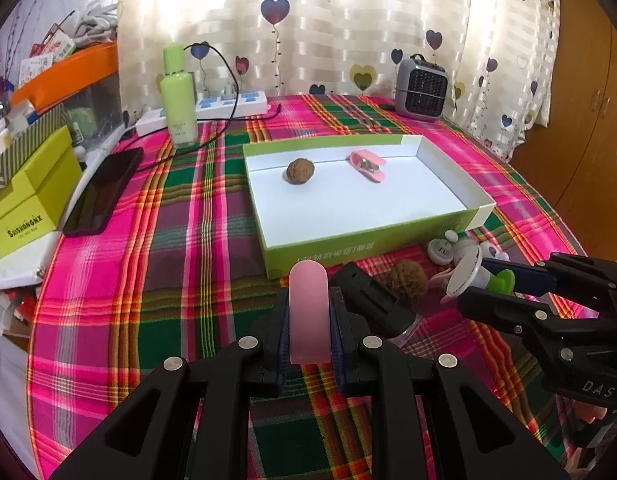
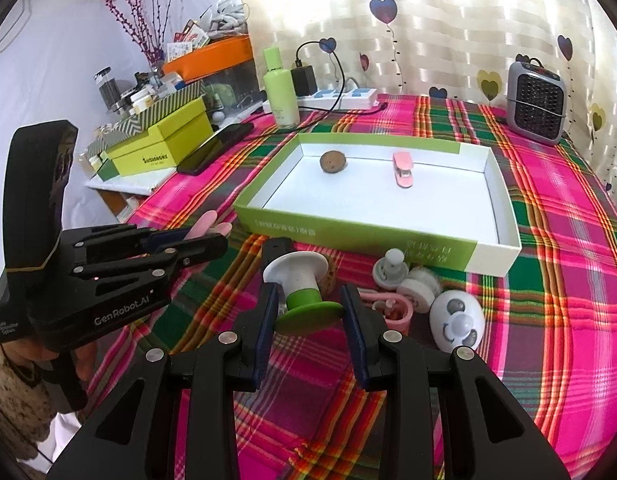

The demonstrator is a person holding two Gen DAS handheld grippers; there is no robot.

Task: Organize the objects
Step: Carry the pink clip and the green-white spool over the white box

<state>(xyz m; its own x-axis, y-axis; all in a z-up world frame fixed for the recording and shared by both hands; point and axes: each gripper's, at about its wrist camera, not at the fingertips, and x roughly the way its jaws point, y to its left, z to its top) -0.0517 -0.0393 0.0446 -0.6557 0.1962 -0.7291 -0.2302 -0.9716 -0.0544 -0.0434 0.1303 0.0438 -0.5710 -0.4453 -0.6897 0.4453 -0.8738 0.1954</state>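
We hold a pink flat piece (image 1: 309,312), low in the frame's centre, clenched in the left jaws; it looks light and stiff. The right jaws grasp a white-and-green spool (image 2: 304,292) by its rim, slippery plastic, below the box (image 2: 348,232).

Bright daylight through curtain (image 1: 348,28); fisheye bends edges, corners black; mild softness.

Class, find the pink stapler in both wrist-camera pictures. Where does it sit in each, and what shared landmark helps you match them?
Left wrist view: the pink stapler lies inside the green-sided box, near its far wall, right of the walnut.
Right wrist view: the stapler lies centre-right of the picture, again near the box's far wall, right of the walnut.
Shared landmark: the grey heater by the curtain.
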